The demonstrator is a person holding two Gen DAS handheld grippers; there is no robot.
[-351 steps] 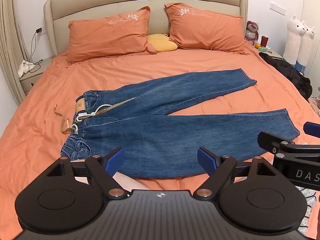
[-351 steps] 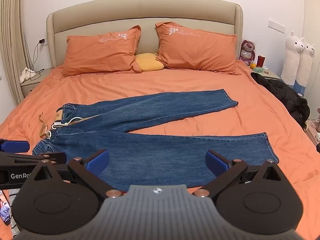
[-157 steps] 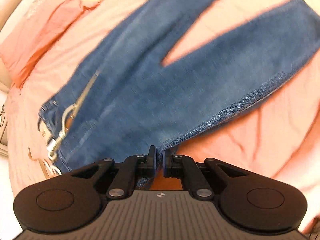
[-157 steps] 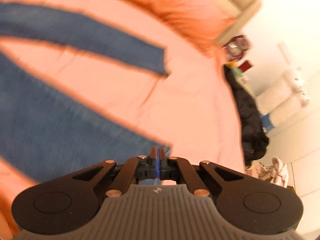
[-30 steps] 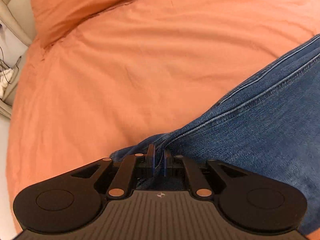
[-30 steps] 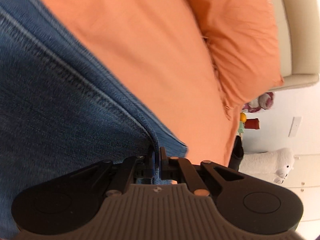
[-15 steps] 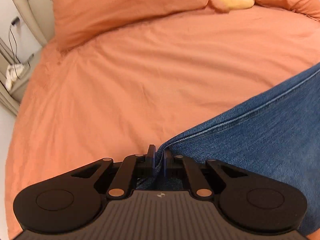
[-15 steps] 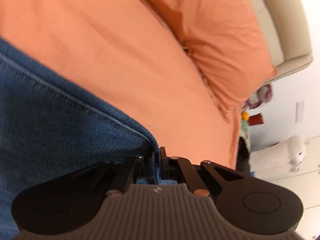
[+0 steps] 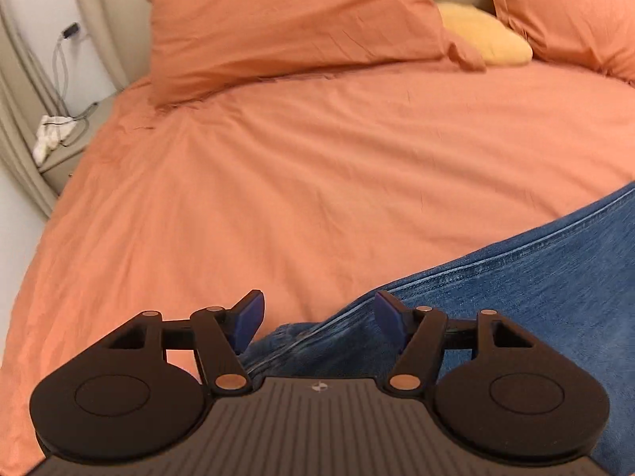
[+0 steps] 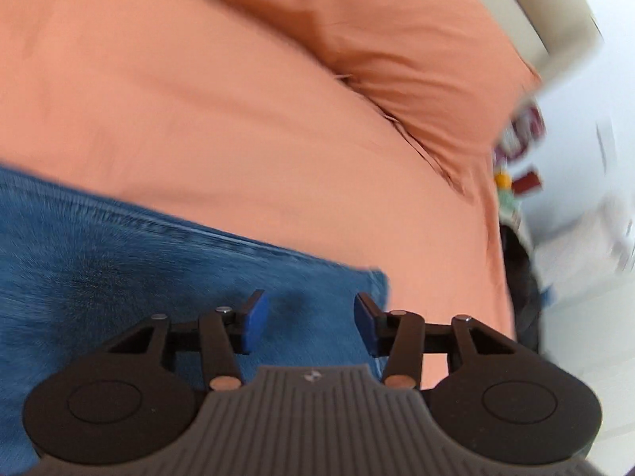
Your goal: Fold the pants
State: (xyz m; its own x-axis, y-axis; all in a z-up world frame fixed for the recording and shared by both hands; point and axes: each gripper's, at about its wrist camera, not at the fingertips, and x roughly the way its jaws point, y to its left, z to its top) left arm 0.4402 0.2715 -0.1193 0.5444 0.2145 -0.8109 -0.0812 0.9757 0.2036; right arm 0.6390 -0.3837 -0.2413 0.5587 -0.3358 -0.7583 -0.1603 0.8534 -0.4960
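Observation:
The blue jeans (image 9: 535, 277) lie flat on the orange bed. In the left wrist view their folded edge runs from the lower middle up to the right. My left gripper (image 9: 316, 315) is open, just above the waist end of the jeans, holding nothing. In the right wrist view the jeans (image 10: 139, 261) fill the lower left, with a leg hem corner near the right fingertip. My right gripper (image 10: 308, 319) is open over that hem end, holding nothing. The right wrist view is blurred.
The orange bedsheet (image 9: 317, 150) spreads beyond the jeans. Orange pillows (image 9: 293, 20) and a yellow cushion (image 9: 484, 35) lie at the headboard. A nightstand with cables (image 9: 51, 139) stands at the left. Dark clothing (image 10: 520, 277) lies at the bed's right side.
Both grippers were shut on the jeans' edge half a second ago. Both have now opened and let the jeans go onto the bed, and both have drawn back a little.

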